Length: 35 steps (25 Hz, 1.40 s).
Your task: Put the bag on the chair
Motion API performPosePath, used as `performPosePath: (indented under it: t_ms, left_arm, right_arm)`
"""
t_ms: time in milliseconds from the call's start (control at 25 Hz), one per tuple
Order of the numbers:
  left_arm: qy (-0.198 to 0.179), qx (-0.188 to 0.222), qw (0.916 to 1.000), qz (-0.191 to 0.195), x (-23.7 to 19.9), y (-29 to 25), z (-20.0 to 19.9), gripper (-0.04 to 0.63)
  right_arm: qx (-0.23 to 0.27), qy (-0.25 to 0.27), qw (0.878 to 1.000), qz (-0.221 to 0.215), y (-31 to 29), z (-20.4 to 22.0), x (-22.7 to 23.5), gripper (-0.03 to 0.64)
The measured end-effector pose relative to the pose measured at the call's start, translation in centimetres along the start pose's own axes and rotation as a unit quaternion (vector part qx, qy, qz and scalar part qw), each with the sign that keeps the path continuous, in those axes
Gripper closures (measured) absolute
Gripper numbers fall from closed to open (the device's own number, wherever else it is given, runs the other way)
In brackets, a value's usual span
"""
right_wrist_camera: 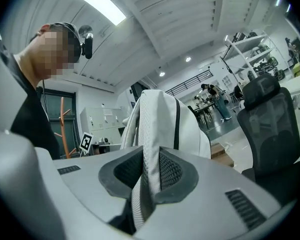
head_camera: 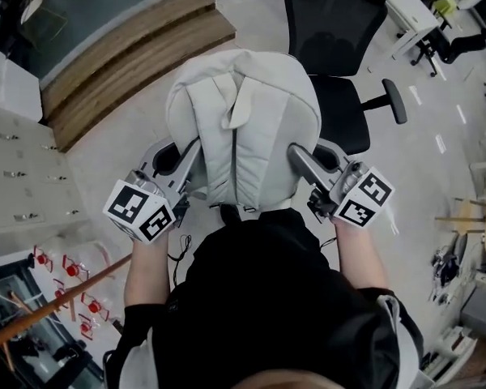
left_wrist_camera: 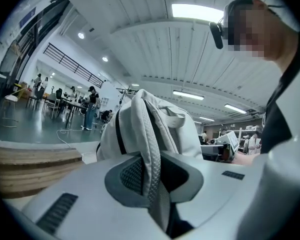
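Note:
A light grey backpack (head_camera: 243,128) hangs in the air in front of me, its straps toward me. My left gripper (head_camera: 188,162) is shut on the bag's left shoulder strap (left_wrist_camera: 152,169), which runs down between the jaws. On the other side my right gripper (head_camera: 301,159) is shut on the right shoulder strap (right_wrist_camera: 149,159). The black mesh office chair (head_camera: 340,55) stands just beyond the bag and a little to the right, its seat (head_camera: 348,116) partly hidden behind the bag. In the right gripper view the chair's back (right_wrist_camera: 270,124) rises at the right.
Wooden steps (head_camera: 130,63) lie on the floor at the upper left. White lockers (head_camera: 16,160) line the left side. Desks and another chair (head_camera: 437,23) stand at the upper right. An orange coat stand (head_camera: 49,306) leans at the lower left. People (left_wrist_camera: 90,109) stand far off.

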<state>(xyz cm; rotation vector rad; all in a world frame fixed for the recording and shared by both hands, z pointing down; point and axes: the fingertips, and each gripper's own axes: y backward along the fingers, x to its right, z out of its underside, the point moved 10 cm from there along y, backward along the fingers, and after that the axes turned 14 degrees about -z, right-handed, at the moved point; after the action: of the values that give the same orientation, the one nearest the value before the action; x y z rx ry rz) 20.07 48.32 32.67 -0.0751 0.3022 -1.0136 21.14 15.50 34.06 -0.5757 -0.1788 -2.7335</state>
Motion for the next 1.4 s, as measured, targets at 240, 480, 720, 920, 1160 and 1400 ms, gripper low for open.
performPosePath:
  t_ms: [240, 480, 720, 920, 1160, 1400]
  left_arm:
    - [0.015, -0.02, 0.9996, 0.013, -2.8, -1.9, 0.2, 0.535]
    - [0.014, -0.037, 0.9989, 0.025, -4.0, -7.6, -1.0, 0.535]
    - [-0.009, -0.025, 0.9992, 0.031, -5.4, -15.8, -5.2, 0.535]
    - [-0.046, 0.006, 0.9977, 0.05, -5.4, -22.2, -9.9, 0.535]
    - [-0.057, 0.025, 0.9937, 0.093, -5.1, -28.9, -12.9, 0.535]
    - [-0.053, -0.006, 0.9788, 0.198, -3.4, -39.2, -13.9, 0.535]
  right_arm:
    - [-0.008, -0.019, 1.0, 0.02, -1.9, 0.5, 1.3, 0.546]
    - [0.004, -0.022, 0.999, 0.025, -1.8, -1.4, 6.4, 0.546]
    - [0.032, -0.003, 0.999, 0.023, -2.1, -5.7, 13.6, 0.546]
    - [0.062, 0.036, 0.997, 0.022, -1.4, -10.4, 18.3, 0.546]
    - [0.08, 0.068, 0.993, 0.059, 0.2, -14.1, 21.4, 0.546]
    - [0.113, 0.063, 0.979, 0.158, 4.2, -15.7, 24.3, 0.546]
